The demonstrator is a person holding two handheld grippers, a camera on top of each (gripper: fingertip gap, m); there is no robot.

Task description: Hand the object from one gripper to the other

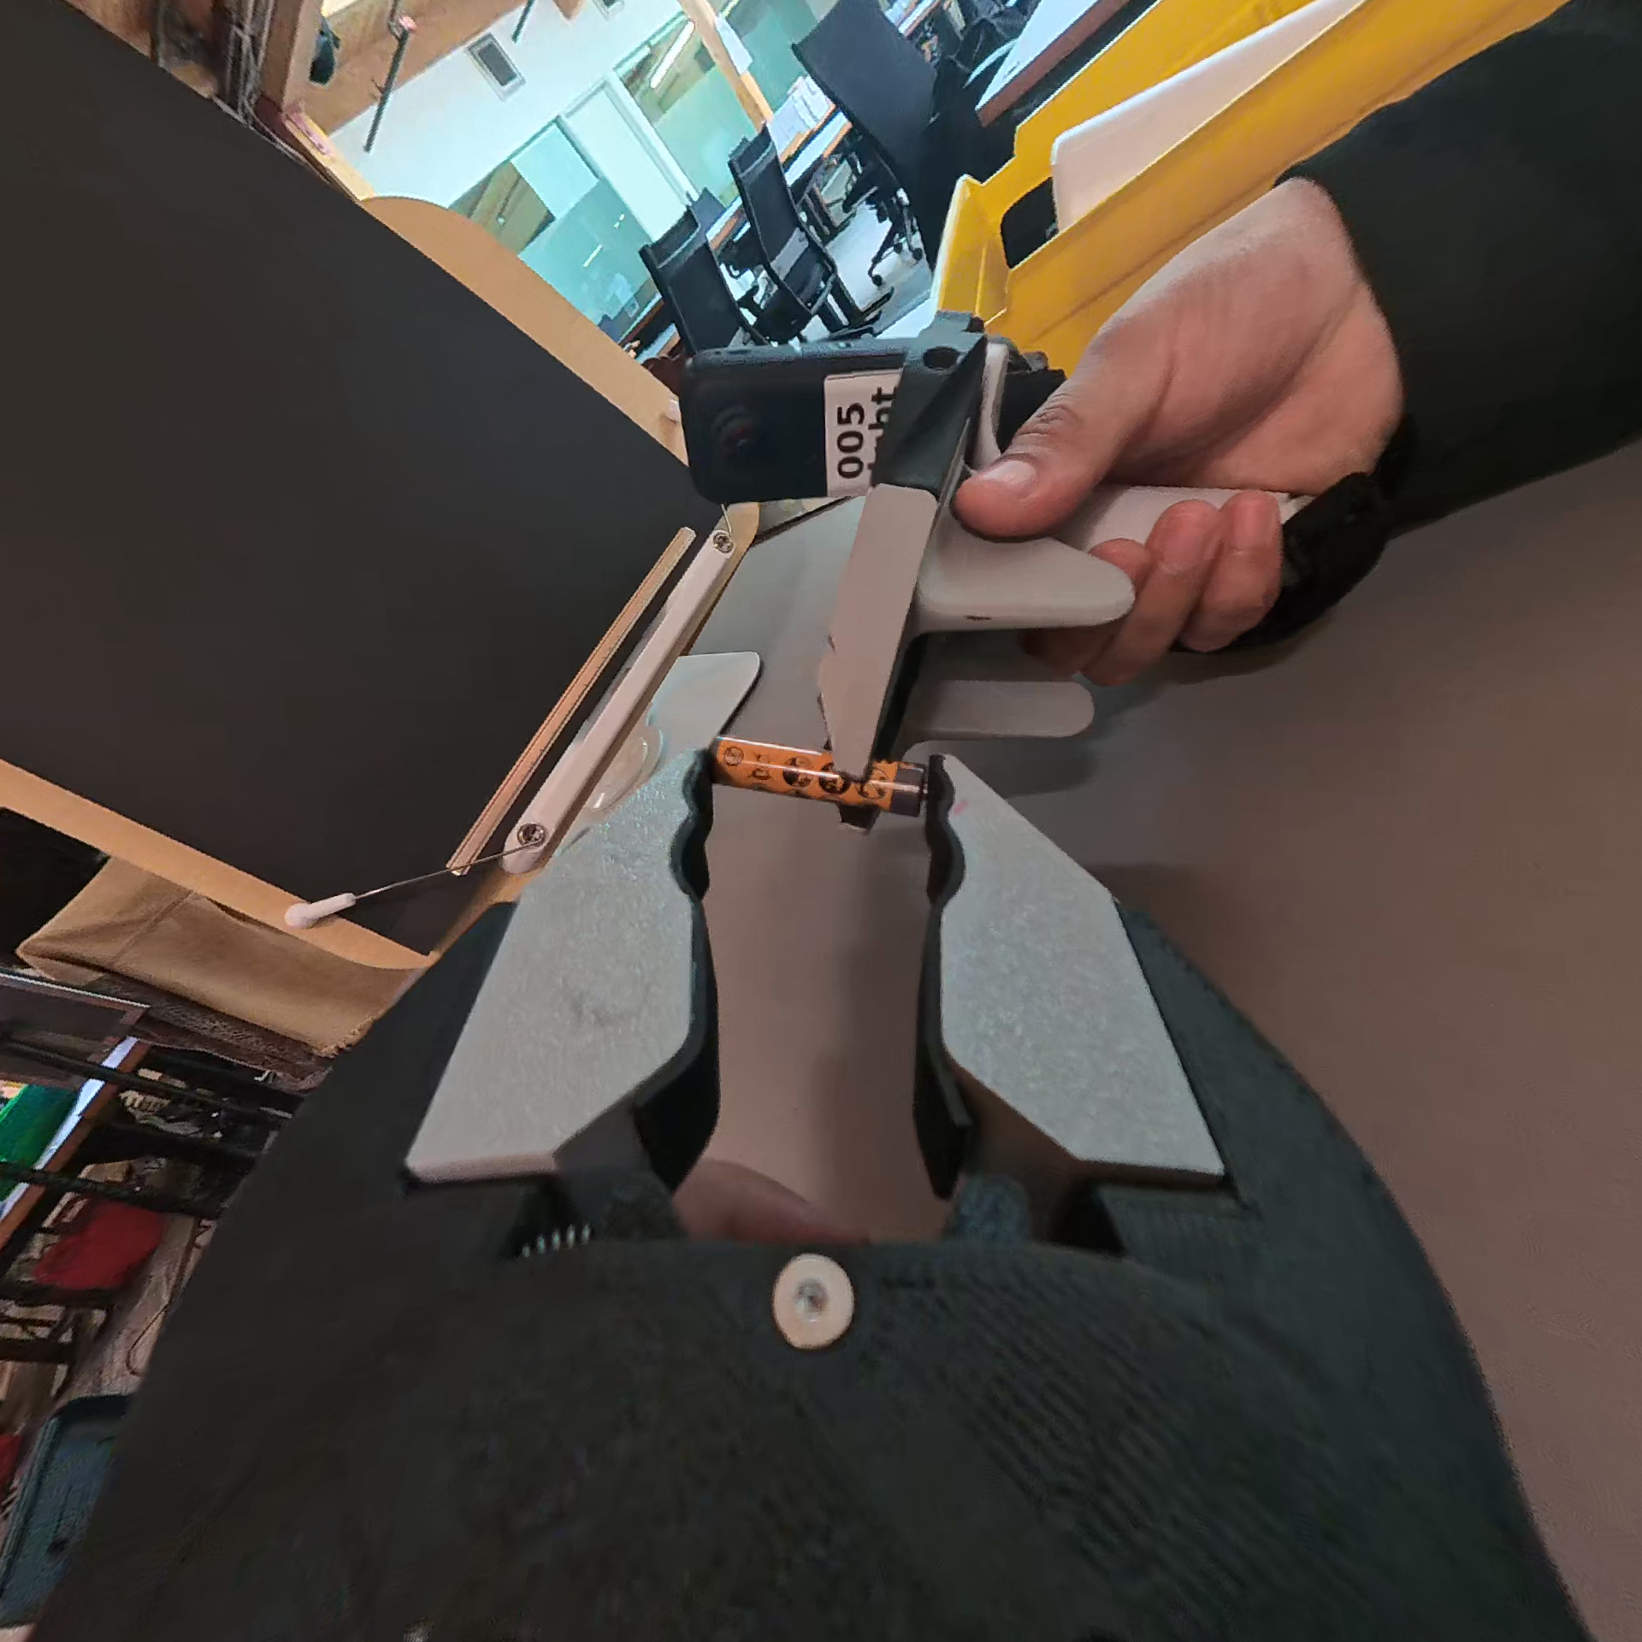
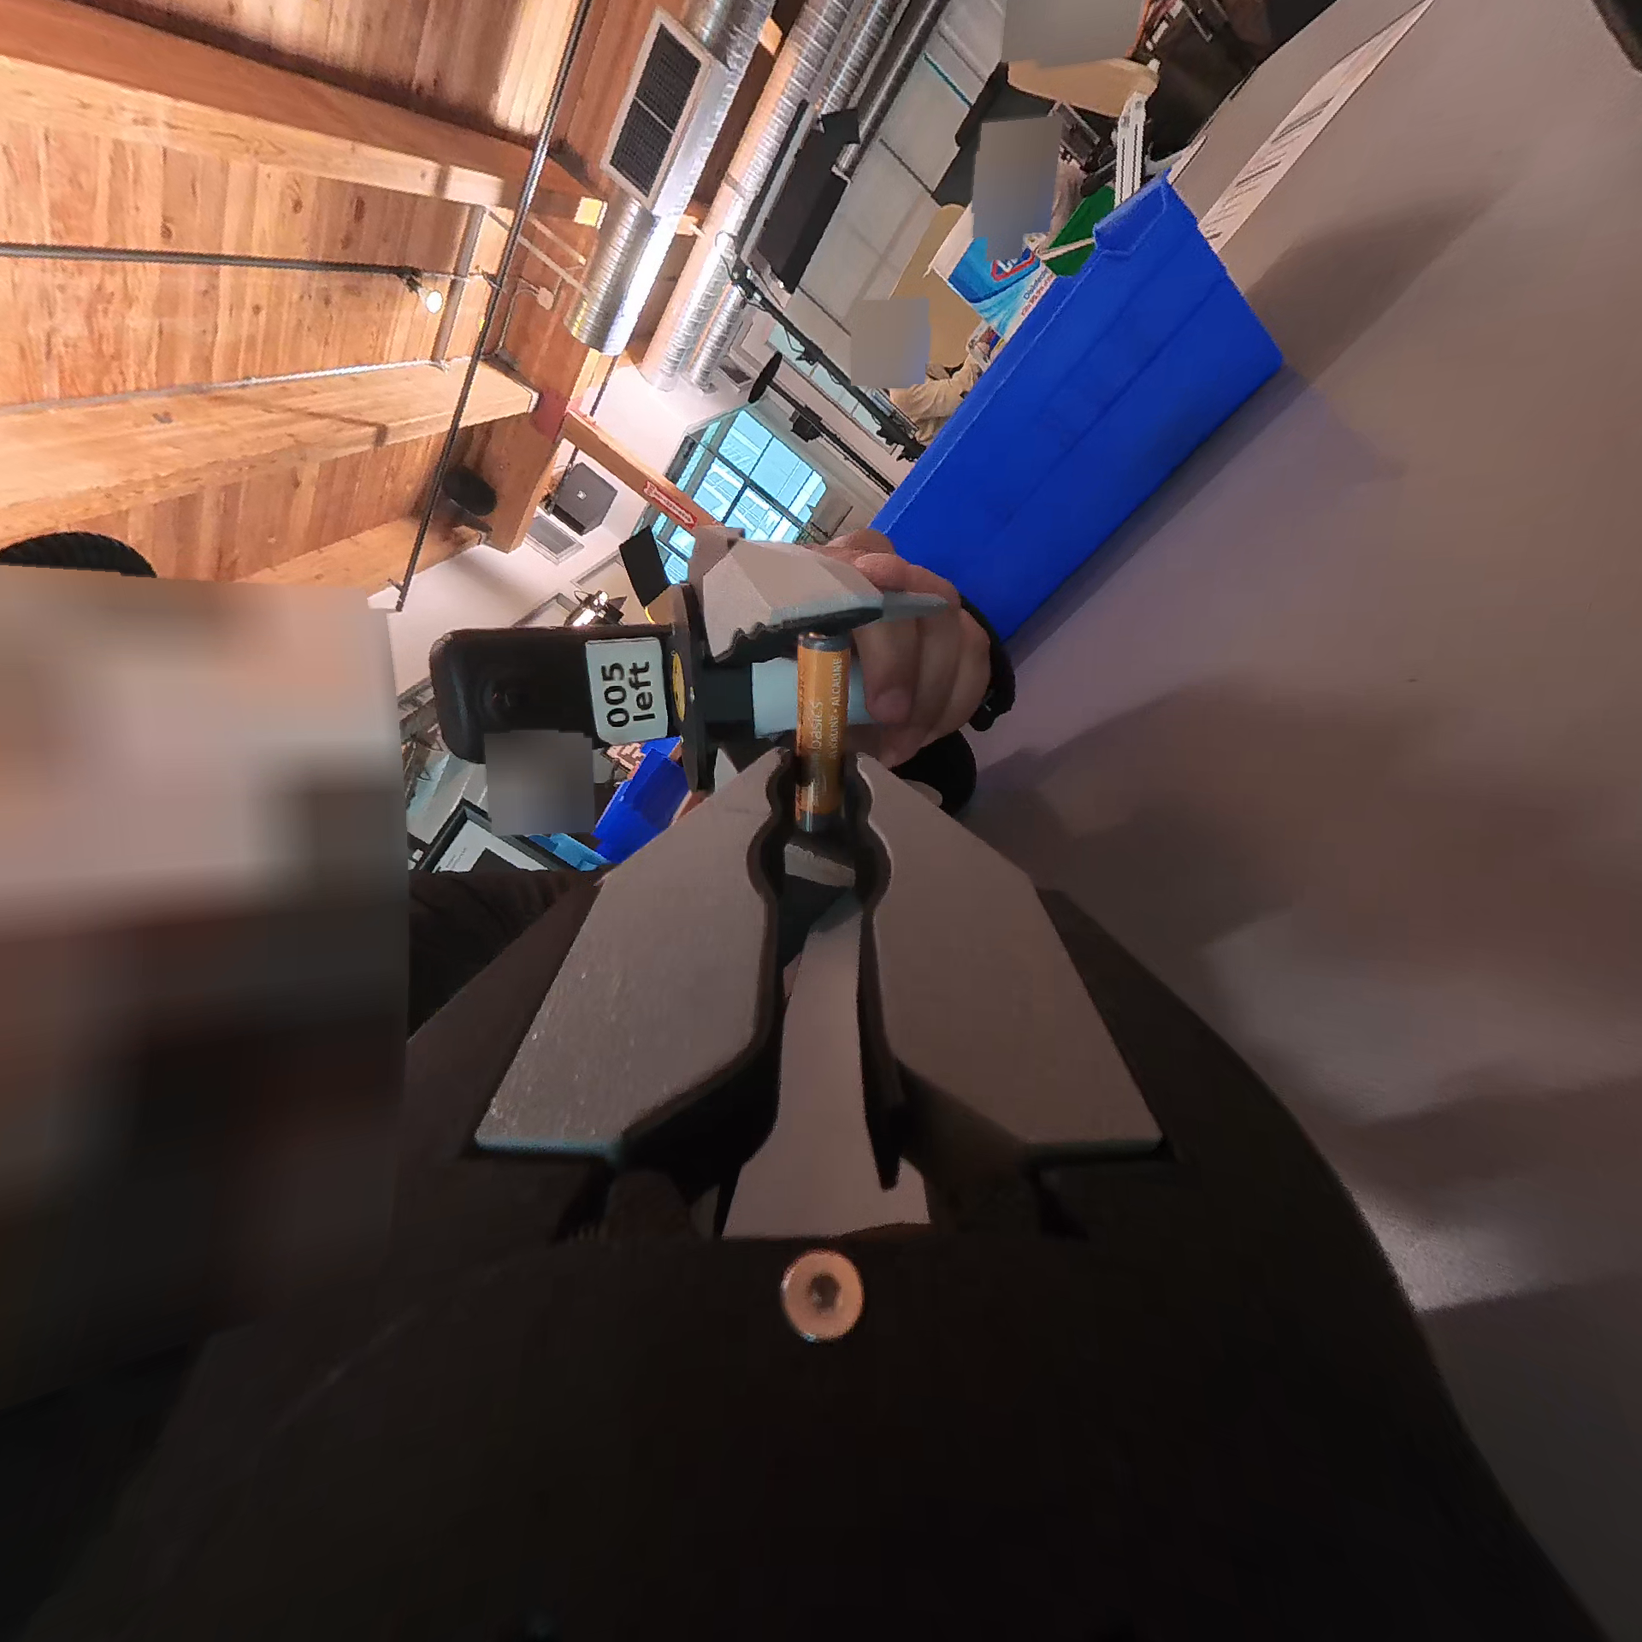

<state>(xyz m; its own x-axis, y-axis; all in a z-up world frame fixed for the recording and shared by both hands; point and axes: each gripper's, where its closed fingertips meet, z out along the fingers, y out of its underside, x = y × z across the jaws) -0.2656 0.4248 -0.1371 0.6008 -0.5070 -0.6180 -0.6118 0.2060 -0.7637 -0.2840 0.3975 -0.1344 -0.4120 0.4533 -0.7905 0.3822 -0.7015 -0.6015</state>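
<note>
An orange and black battery (image 1: 773,771) lies crosswise between the fingertips of my left gripper (image 1: 817,791), with each end touching one fingertip. My right gripper (image 1: 853,795) reaches down from above, and its fingers are pinched on the battery near its right end. In the right wrist view, my right gripper (image 2: 819,773) is closed around the lower part of the upright battery (image 2: 822,702). There the left gripper (image 2: 813,746) clamps the battery's top and bottom ends. The battery is held above the grey table (image 1: 1333,888).
A yellow bin (image 1: 1111,178) stands behind the hand (image 1: 1199,400) that holds the right gripper. A black board (image 1: 267,444) on a brown frame is to the left. A blue bin (image 2: 1093,426) sits on the table (image 2: 1333,711) beyond the left gripper.
</note>
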